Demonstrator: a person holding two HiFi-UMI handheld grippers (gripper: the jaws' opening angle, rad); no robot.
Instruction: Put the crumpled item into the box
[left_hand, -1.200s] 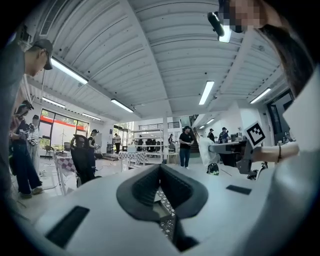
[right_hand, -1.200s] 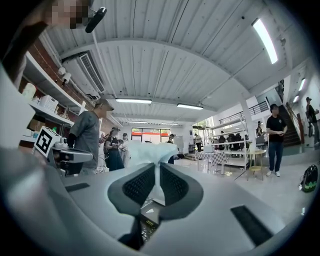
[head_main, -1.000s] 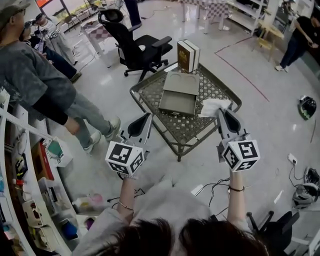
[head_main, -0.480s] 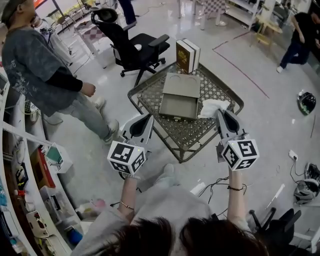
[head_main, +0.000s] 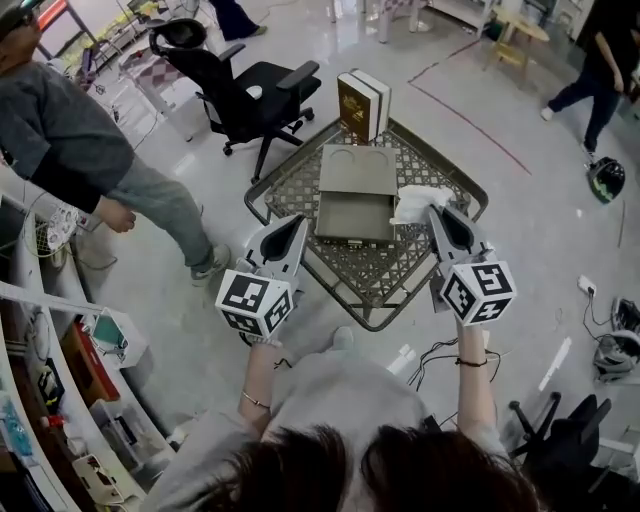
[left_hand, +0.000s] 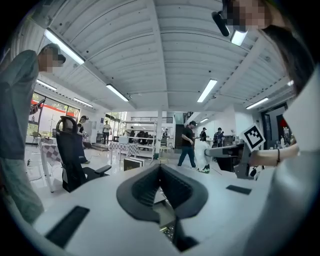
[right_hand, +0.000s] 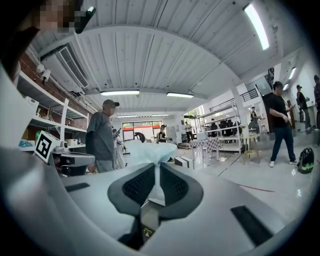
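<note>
The crumpled item is a white wad (head_main: 418, 201) (right_hand: 150, 151), pinched between the jaws of my right gripper (head_main: 433, 213) (right_hand: 155, 172), which is shut on it. It hangs over the right side of the mesh table (head_main: 385, 268), just right of the grey box (head_main: 351, 214). The box lies open in the middle of the table, its tray toward me and its lid (head_main: 358, 168) behind. My left gripper (head_main: 297, 223) (left_hand: 160, 169) is shut with nothing in it, above the table's left near edge, apart from the box.
Two upright books (head_main: 362, 103) stand at the table's far edge. A black office chair (head_main: 238, 88) is behind the table on the left. A person in grey (head_main: 90, 160) stands at left by shelving (head_main: 50, 380). Cables (head_main: 440, 365) lie on the floor at right.
Both grippers have edged forward over the table, the right one still holding the white wad. The person at left has moved further left and straightened up.
</note>
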